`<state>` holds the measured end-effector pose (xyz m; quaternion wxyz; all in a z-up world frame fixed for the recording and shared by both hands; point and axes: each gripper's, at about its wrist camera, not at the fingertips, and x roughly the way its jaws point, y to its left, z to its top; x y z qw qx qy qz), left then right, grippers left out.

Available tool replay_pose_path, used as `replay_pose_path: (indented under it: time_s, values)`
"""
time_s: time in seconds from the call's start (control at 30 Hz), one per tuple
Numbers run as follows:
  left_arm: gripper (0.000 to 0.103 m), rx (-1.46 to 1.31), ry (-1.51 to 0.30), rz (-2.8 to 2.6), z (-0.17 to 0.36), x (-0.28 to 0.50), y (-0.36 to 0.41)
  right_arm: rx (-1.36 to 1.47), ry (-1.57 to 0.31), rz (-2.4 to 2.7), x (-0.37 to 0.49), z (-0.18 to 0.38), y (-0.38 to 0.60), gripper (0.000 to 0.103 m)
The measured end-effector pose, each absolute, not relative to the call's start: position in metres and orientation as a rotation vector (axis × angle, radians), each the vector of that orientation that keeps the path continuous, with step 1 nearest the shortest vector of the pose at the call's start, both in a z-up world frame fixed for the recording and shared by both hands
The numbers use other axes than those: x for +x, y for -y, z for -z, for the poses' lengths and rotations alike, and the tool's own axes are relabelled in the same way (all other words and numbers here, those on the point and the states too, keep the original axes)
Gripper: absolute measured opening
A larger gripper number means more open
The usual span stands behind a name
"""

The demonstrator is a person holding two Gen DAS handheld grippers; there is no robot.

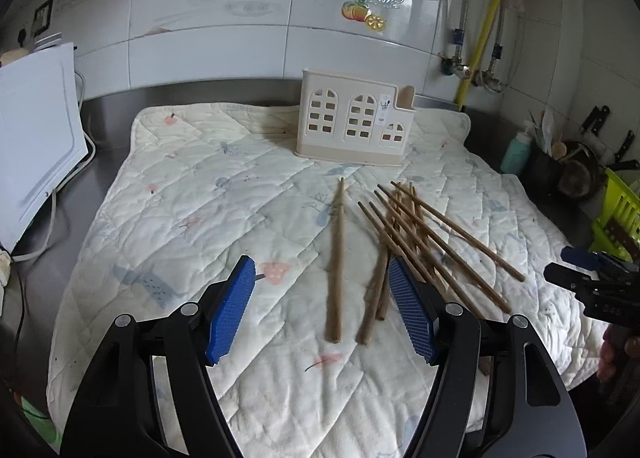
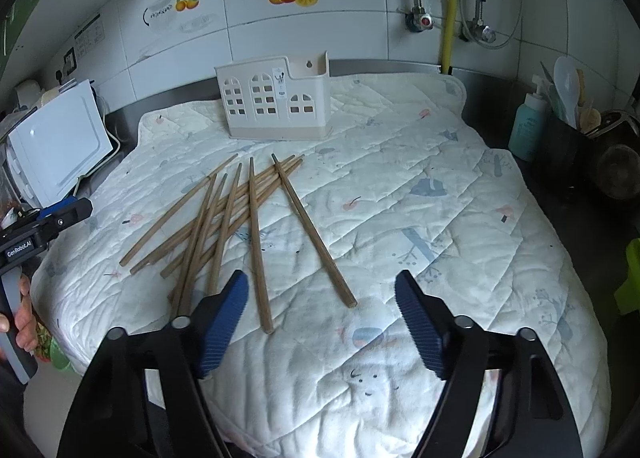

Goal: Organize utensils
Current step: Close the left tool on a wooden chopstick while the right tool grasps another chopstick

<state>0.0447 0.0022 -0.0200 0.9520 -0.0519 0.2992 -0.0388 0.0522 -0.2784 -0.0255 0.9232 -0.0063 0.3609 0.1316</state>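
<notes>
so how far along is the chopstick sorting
Nothing looks done yet: no chopstick shows above the cream utensil holder standing upright at the back of the quilted mat. All the wooden chopsticks lie loose and crossed on the mat. The left gripper and right gripper are both open above the near ends, holding nothing. Every chopstick remains to be picked up and put in the holder.

Black left gripper (image 1: 322,312), right gripper (image 2: 322,320) — blue ribbed pads, silver screws
</notes>
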Motion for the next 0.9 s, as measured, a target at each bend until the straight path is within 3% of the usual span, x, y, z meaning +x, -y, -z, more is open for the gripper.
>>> replay_pose_path:
  time_s: [0.1, 0.33, 0.5, 0.9]
  values:
    - [0.068, -0.097, -0.619, 0.085, 0.023, 0.051, -0.001, -0.026, -0.747, -0.282, 0.059, 0.03, 0.277, 0.06]
    - [0.044, -0.048, -0.664, 0.131, 0.036, 0.065, 0.007, -0.04, -0.773, -0.3, 0.077, 0.044, 0.276, 0.043]
    - [0.035, -0.044, -0.692, 0.17, 0.047, 0.076, 0.011, -0.045, -0.797, -0.301, 0.089, 0.054, 0.277, 0.026]
    - [0.035, -0.039, -0.776, 0.206, 0.074, 0.102, 0.018, -0.061, -0.823, -0.304, 0.104, 0.07, 0.276, 0.008]
